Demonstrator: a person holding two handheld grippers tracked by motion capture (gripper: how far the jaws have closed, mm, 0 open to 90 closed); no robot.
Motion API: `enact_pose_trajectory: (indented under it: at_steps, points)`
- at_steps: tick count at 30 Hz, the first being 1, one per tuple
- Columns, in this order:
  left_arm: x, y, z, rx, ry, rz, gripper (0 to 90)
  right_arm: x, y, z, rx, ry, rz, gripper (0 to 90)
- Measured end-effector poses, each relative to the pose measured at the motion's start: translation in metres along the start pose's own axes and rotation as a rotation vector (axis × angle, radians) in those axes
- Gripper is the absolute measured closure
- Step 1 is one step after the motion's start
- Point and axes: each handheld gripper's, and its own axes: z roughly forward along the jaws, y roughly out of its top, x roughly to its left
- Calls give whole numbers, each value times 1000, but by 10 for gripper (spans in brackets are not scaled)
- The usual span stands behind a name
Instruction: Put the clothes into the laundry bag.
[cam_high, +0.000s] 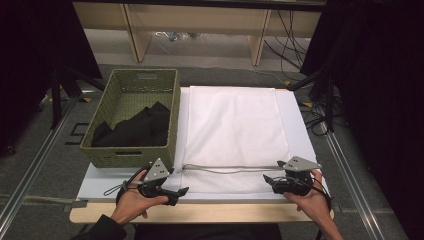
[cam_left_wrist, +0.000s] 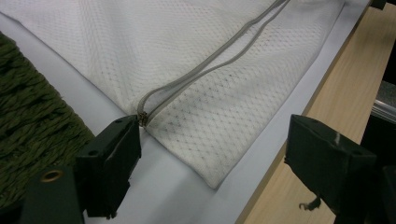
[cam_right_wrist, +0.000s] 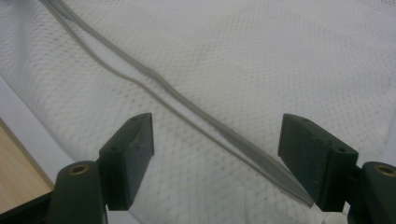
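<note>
A white mesh bag lies flat on a white board. Its grey zipper runs across the bag near the front edge, the two tracks lying slightly apart. My left gripper stands open at the bag's front left corner. In the left gripper view the zipper's end sits just off the left jaw of the open left gripper. My right gripper is open at the zipper's right end. In the right gripper view the zipper passes between the jaws of the right gripper.
A green woven basket stands to the left of the bag, with black clothing inside. The wooden table edge runs in front of the board. Wooden shelving legs and cables are on the floor beyond.
</note>
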Motion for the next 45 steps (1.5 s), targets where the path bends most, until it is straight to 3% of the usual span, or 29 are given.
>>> enact_pose_trajectory:
  at_steps: [3, 7, 10, 14, 15, 21, 22, 24, 31, 32, 33, 35, 37, 38, 39, 42, 45]
  points:
    - [-1, 0, 1, -3, -3, -15, 180, -2, 7, 6, -10, -10, -26, 243]
    - [-1, 0, 1, -19, -20, -33, 177, -1, 14, 19, -11, 11, -50, 230]
    - [0, 1, 1, -13, -24, -20, 175, 3, 22, 31, 1, 21, -101, 232]
    - [1, 0, 2, -9, -19, -16, 175, 7, 31, 46, 18, 31, -112, 238]
    - [1, 0, 2, -23, -30, -22, 175, 8, 38, 58, 25, 45, -161, 238]
    - [1, 0, 2, -13, -36, -22, 171, 16, 50, 82, 81, 95, -225, 223]
    - [1, 0, 2, -12, -45, -25, 169, 19, 50, 86, 95, 95, -225, 221]
    - [1, 0, 3, -12, -48, -28, 169, 20, 53, 95, 117, 91, -271, 217]
    - [2, 0, 3, -16, -44, -19, 169, 20, 53, 101, 152, 71, -299, 223]
    - [4, 0, 2, 1, -33, -8, 169, 17, 53, 102, 147, 72, -332, 231]
    - [2, 0, 3, -15, -39, -26, 169, 17, 53, 101, 155, 56, -327, 247]
    - [2, 0, 2, -12, -44, -18, 169, 16, 53, 100, 167, 36, -325, 257]
    - [2, 0, 2, -10, -45, -15, 169, 12, 53, 99, 167, 0, -353, 297]
    - [2, -1, 3, -17, -37, -18, 169, 11, 52, 98, 175, -19, -332, 313]
    - [4, -1, 2, 5, -39, 6, 168, 8, 51, 98, 177, -35, -319, 358]
    - [3, -1, 4, -2, -47, -15, 167, 5, 51, 100, 171, -18, -323, 403]
    - [3, 0, 3, -3, -45, -18, 167, 4, 53, 102, 167, -24, -345, 518]
